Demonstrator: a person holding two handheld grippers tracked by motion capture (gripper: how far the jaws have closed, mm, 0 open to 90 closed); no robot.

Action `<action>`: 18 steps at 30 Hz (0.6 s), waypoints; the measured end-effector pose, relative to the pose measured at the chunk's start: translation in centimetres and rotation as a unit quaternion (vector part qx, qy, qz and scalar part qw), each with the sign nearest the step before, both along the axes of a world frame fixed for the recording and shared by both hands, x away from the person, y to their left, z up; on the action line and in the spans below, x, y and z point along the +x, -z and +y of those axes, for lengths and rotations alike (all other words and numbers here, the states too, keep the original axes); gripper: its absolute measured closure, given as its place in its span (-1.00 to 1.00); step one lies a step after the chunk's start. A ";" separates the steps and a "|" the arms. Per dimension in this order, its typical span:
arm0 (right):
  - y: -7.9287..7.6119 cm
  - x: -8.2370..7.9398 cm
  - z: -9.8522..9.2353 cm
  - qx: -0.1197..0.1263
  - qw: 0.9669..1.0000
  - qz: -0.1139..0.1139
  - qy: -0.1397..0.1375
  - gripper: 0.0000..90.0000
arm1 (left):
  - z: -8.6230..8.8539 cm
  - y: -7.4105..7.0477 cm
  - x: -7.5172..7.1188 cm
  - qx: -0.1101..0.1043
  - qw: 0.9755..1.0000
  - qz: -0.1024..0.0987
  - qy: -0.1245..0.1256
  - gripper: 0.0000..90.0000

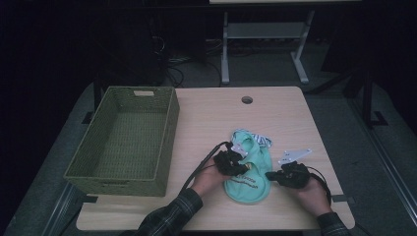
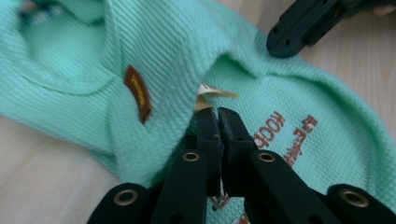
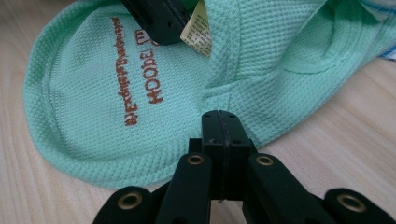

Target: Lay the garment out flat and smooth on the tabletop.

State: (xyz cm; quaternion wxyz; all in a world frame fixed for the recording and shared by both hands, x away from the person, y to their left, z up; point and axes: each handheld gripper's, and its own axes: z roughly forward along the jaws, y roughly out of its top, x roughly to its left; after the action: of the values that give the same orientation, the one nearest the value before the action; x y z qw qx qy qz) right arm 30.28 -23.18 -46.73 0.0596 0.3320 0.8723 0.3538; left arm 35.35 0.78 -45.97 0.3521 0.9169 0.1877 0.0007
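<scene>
A small mint-green garment (image 1: 248,184) with brown lettering lies flat on the table's near half. My left gripper (image 1: 242,169) reaches onto its middle from the left. In the left gripper view its jaws (image 2: 218,114) are shut on a fold of the green fabric (image 2: 163,46), just below a cream paper tag (image 2: 212,93) and right of a brown label (image 2: 137,93). My right gripper (image 1: 268,174) comes in from the right, shut. Its tips (image 3: 219,116) rest at the garment's edge (image 3: 116,140), by a seam, and no fabric shows between the jaws.
An olive woven basket (image 1: 169,132) stands on the table's left side. A striped cloth (image 1: 264,140) peeks out behind the garment. A round cable hole (image 1: 247,100) sits near the far edge. Bare wood (image 1: 211,118) lies between basket and garment.
</scene>
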 end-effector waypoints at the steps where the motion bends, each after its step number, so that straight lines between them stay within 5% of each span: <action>1: 0.0 0.0 0.0 0.000 1.000 0.000 0.000 1.00 | 0.3 -0.4 0.3 -0.012 1.000 0.001 -0.005 0.93; 6: 0.0 0.0 0.0 0.000 1.000 -0.001 -0.001 1.00 | 2.1 -2.2 1.6 -0.031 0.999 -0.015 -0.042 0.91; 12: 0.0 0.0 0.0 0.000 1.000 -0.001 -0.001 1.00 | 3.4 -1.9 3.8 -0.028 0.996 -0.009 -0.087 0.77; 18: 0.0 0.0 0.0 0.000 1.000 -0.001 -0.001 1.00 | 3.4 -1.8 4.9 -0.012 0.996 -0.020 -0.090 0.76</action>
State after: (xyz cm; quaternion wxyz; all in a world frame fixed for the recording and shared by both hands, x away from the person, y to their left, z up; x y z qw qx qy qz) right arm 30.28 -23.21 -46.75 0.0602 0.3310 0.8725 0.3544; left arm 40.26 4.21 -44.19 0.3649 0.8921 0.2622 0.0485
